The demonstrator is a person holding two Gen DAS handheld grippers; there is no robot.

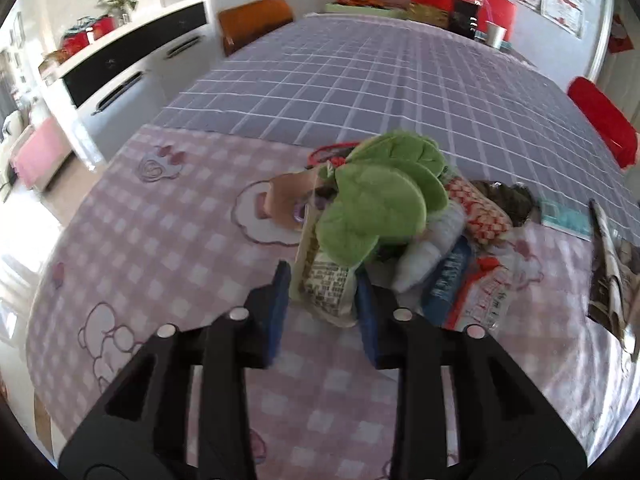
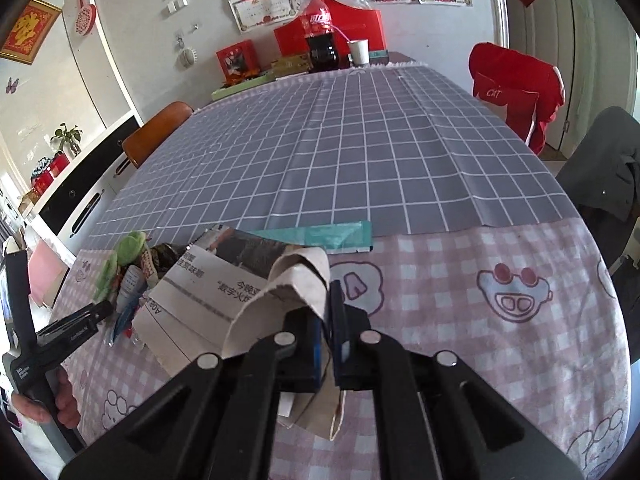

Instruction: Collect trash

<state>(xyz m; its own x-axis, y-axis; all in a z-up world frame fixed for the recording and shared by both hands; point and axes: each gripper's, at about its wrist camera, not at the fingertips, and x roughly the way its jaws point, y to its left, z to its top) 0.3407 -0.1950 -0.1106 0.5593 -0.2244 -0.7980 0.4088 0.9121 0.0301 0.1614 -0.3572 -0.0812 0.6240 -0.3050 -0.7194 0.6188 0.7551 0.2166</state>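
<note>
- on the pink checked tablecloth [image 1: 160,240] near the table's front edge sits a small heap of trash [image 1: 384,232]: green leaf-shaped soft pieces on top, a printed plastic wrapper [image 1: 330,288] at its near side, a blue packet [image 1: 448,280] and a red-and-white checked wrapper [image 1: 480,212] beside it.
- the left gripper [image 1: 324,292] has its blue-padded fingers [image 1: 280,300] narrowed around the lower end of the printed plastic wrapper; the pads stand right at its sides, but whether they press on it i cannot tell.
- the right gripper [image 2: 326,320] is closed tight on a strip of torn beige paper [image 2: 296,284], which curls up and over its fingers; a folded newspaper sheet [image 2: 200,300] lies just beside, to the left.
- in the right wrist view the heap lies well to the left of the newspaper, with the left gripper [image 2: 105,309] at its edge.
- handling, as a judgement: everything here looks light and limp. the wrapper is probably slick and crumples, so a pinch on a bunched fold should hold better than on a flat face. the paper strip tears easily; gripping away from the ragged edge seems safer.
</note>
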